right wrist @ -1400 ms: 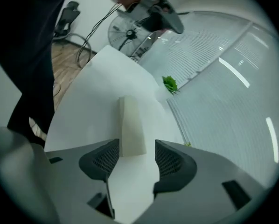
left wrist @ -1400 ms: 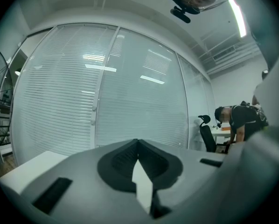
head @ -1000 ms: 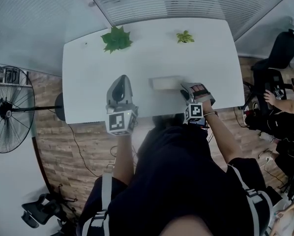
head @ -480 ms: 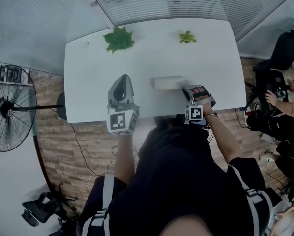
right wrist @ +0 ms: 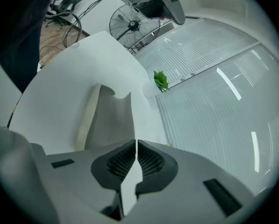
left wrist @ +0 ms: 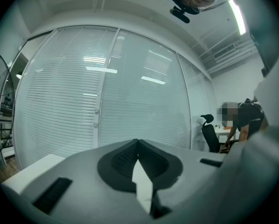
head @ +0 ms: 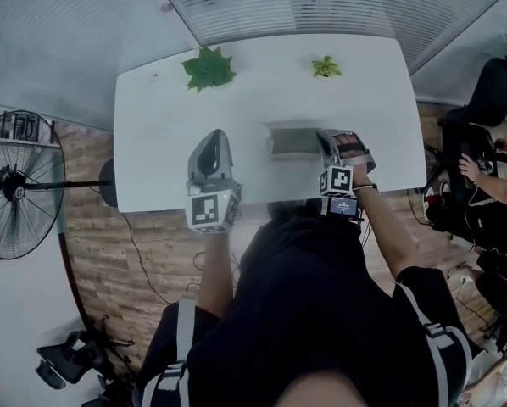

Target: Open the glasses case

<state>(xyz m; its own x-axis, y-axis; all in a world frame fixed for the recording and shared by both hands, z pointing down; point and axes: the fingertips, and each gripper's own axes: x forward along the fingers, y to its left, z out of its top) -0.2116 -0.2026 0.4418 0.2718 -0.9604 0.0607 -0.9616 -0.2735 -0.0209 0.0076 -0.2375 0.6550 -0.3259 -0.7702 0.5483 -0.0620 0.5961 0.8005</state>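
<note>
While the left claw [left wrist: 138, 146] hangs with its jaws pressed together on nothing, the right claw [right wrist: 136, 146] is pinched tight on the thin edge of the glasses case [right wrist: 107, 120], whose raised lid [right wrist: 116, 115] stands tilted straight ahead of its tips. On the white worktop [right wrist: 60, 92], the case lies between the two claws, apart from the left one.

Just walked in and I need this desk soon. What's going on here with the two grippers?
A person is opening a glasses case on the white table. The right gripper has its jaws closing on the thin edge of the lid, which seems raised off the base, so the case is part open. The left gripper hovers empty over the table to the case's left, jaws together.
</note>
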